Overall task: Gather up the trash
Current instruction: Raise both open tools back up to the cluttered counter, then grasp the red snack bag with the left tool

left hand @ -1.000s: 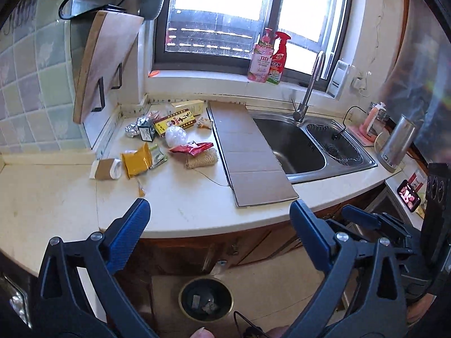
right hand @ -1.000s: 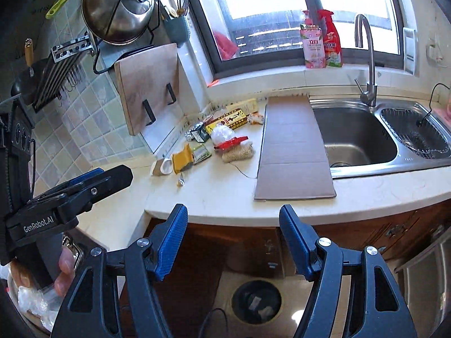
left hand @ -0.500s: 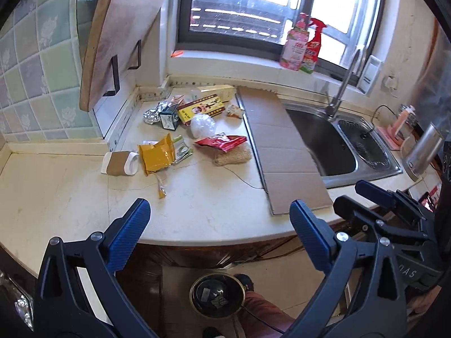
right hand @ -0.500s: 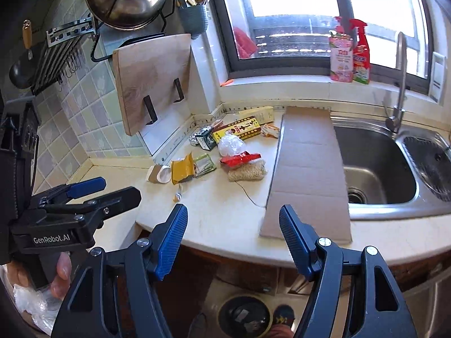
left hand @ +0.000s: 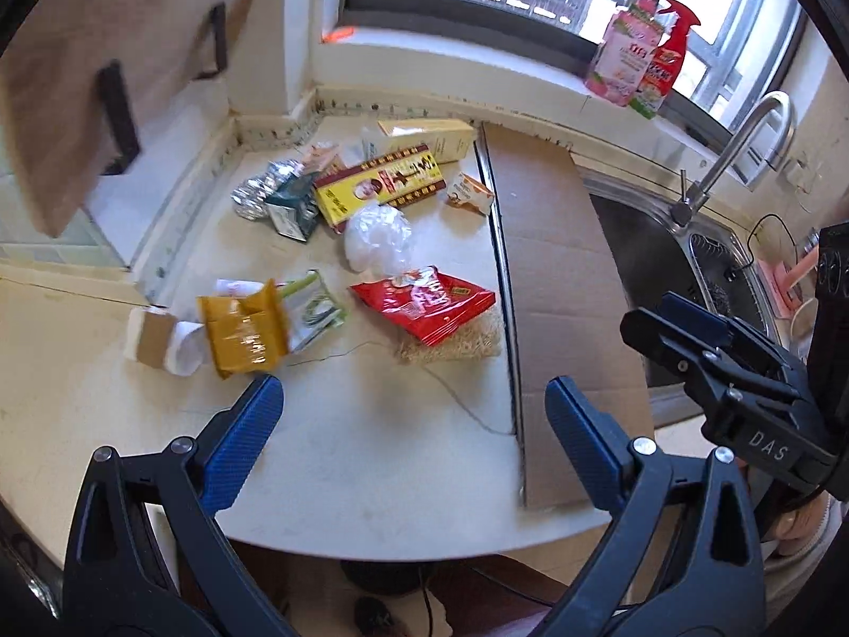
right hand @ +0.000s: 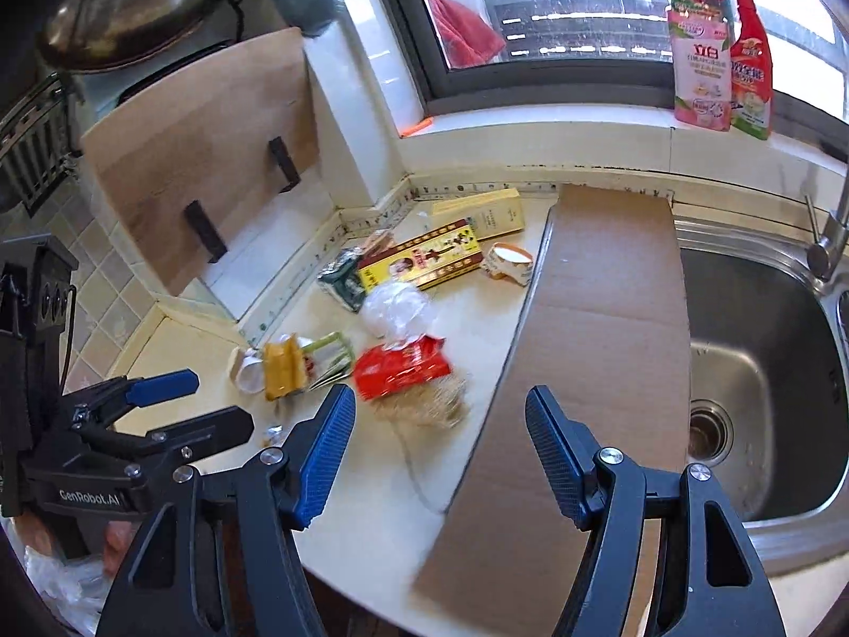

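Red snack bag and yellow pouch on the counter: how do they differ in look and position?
The red snack bag lies partly on a straw-coloured scrubber, near the cardboard sheet; the yellow pouch lies further left, beside a small brown-and-white box. The red bag looks flat and printed; the yellow pouch is crumpled and taped. Both lie loose on the counter, untouched by either gripper.

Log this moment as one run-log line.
phase: approach | left gripper: open, empty | right gripper: open, empty | trash: red packet, yellow wrapper on counter, untouched
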{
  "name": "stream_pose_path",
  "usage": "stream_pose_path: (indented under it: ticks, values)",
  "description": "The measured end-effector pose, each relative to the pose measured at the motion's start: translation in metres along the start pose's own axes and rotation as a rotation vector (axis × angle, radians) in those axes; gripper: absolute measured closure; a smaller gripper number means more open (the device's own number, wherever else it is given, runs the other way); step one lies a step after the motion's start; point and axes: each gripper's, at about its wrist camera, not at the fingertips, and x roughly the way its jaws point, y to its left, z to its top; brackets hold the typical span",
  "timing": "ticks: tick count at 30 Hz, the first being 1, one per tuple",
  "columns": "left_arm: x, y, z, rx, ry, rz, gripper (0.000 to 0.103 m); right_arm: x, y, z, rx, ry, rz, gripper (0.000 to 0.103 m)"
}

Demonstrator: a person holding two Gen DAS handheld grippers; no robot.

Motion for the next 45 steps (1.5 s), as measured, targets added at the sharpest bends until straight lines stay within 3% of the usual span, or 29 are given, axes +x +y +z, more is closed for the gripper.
stream_pose_path:
  ticks: [7, 15, 18, 21, 31, 35, 45]
  values:
    - [0.084, -0.008, 0.048, -0.07, 0.115, 0.015, 0.005, 0.06, -0.055, 0.034, 0.032, 0.078, 0.025, 0.035]
    - [0.164, 0.002, 0.078, -0.177, 0.248, 0.092, 0.006, 0.105, -0.079, 0.033, 0.02, 0.156, 0.08, 0.036]
    - [0.185, 0.006, 0.081, -0.197, 0.278, 0.124, 0.011, 0.12, -0.082, 0.031, 0.002, 0.185, 0.103, 0.039]
    - [0.2, 0.011, 0.079, -0.223, 0.308, 0.128, 0.023, 0.127, -0.078, 0.026, -0.014, 0.209, 0.126, 0.039]
    - [0.184, 0.022, 0.069, -0.251, 0.244, 0.096, 0.073, 0.143, -0.051, 0.017, -0.11, 0.259, 0.218, 0.039]
    - [0.164, 0.027, 0.062, -0.269, 0.222, 0.078, 0.079, 0.151, -0.038, 0.016, -0.137, 0.281, 0.239, 0.039]
    - [0.101, 0.037, 0.036, -0.234, 0.166, 0.07, 0.08, 0.178, -0.011, 0.007, -0.181, 0.346, 0.282, 0.039]
